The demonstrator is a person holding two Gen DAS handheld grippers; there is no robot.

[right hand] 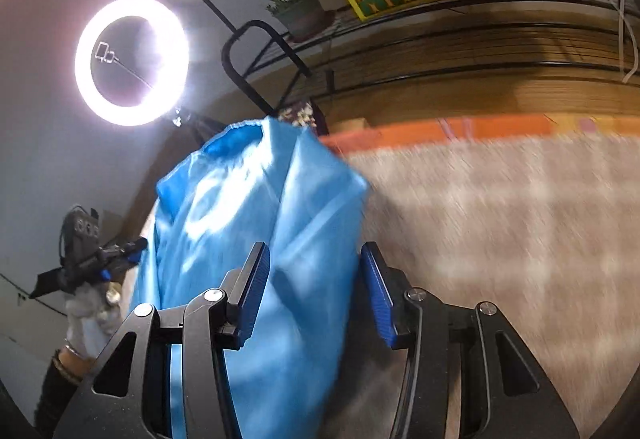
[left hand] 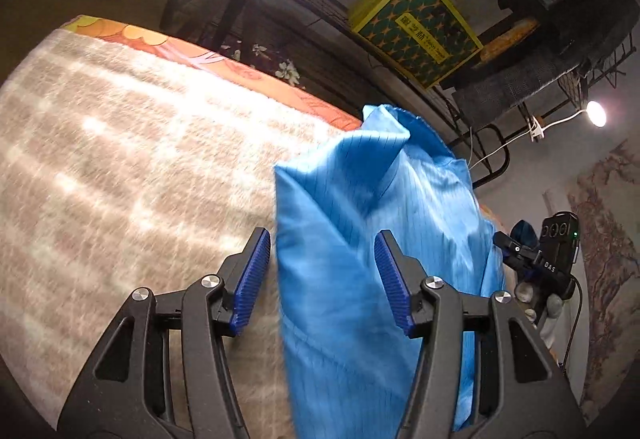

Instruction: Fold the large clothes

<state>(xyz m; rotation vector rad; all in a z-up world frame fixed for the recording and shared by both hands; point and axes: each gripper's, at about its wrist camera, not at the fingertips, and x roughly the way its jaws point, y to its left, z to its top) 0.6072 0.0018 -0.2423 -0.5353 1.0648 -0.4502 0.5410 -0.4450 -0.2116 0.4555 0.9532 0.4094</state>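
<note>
Covering most of the scene beneath both grippers, a fluffy beige-and-white checked blanket (left hand: pixel 132 175) is seen spread flat, bordered at its far edge by an orange patterned sheet (left hand: pixel 224 63). Beyond that edge, a black wire rack (right hand: pixel 440 51) is seen, with a yellow-framed box printed with green and orange stars (left hand: pixel 416 31) on it, and a glowing white ring light (right hand: pixel 132 61) is seen to the left of the jaws in the right wrist view.

The thin, shiny blue garment with fine dark stripes (left hand: pixel 360 223) is seen bunched in a tall, crumpled heap on the blanket. In the left wrist view it lies ahead of the jaws and runs back down between them, closer to the right-hand pad. In the right wrist view it is seen ahead and to the left, and its lower part passes between and behind the jaws.

The left gripper (left hand: pixel 322 279) is angled downward over the blanket, its ribbed blue pads (left hand: pixel 252 279) held apart; cloth is seen between them, but no pad is pressed on it. The right gripper (right hand: pixel 314 291) is tilted downward in the same way, and its jaws are likewise released, with fabric in the gap and nothing pinched. Each gripper is glimpsed from the other's camera, and a white-gloved hand (right hand: pixel 90 315) is seen wrapped around the left gripper's handle.
</note>
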